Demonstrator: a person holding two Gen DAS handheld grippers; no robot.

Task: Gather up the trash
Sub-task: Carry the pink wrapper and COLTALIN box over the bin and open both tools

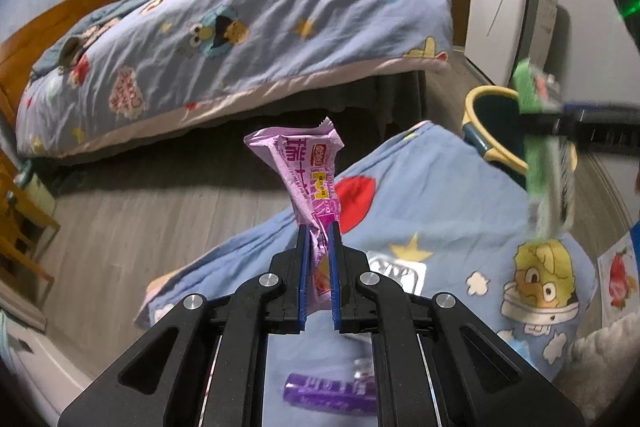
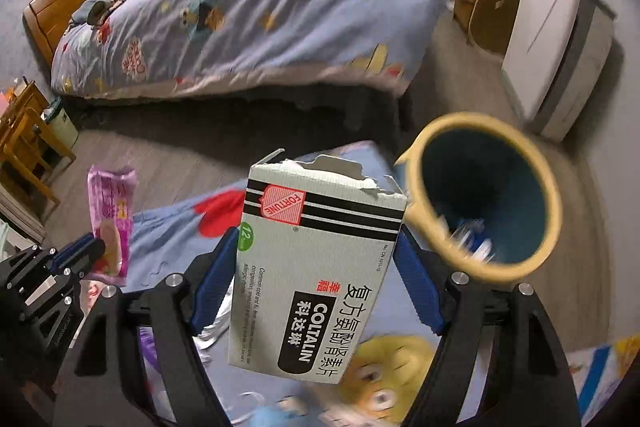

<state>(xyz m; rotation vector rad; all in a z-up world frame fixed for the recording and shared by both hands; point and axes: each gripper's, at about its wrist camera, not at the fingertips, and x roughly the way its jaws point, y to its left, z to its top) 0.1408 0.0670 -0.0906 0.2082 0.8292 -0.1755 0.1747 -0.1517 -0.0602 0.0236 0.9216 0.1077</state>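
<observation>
Gripping wrapper (image 1: 316, 183) and box (image 2: 316, 267) beside bin rim (image 2: 416, 195).

The left claw (image 1: 319, 231) is gripping a pink wrapper (image 1: 308, 183) between nearly closed fingers, pointing forward. The right claw (image 2: 316, 247) is clamping a medicine box (image 2: 312, 279) across its sides, fingers spread wide.

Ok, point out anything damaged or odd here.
The white cardboard medicine box in the right gripper has a ragged, torn-open top edge. The pink plastic snack wrapper in the left gripper is crumpled.
</observation>
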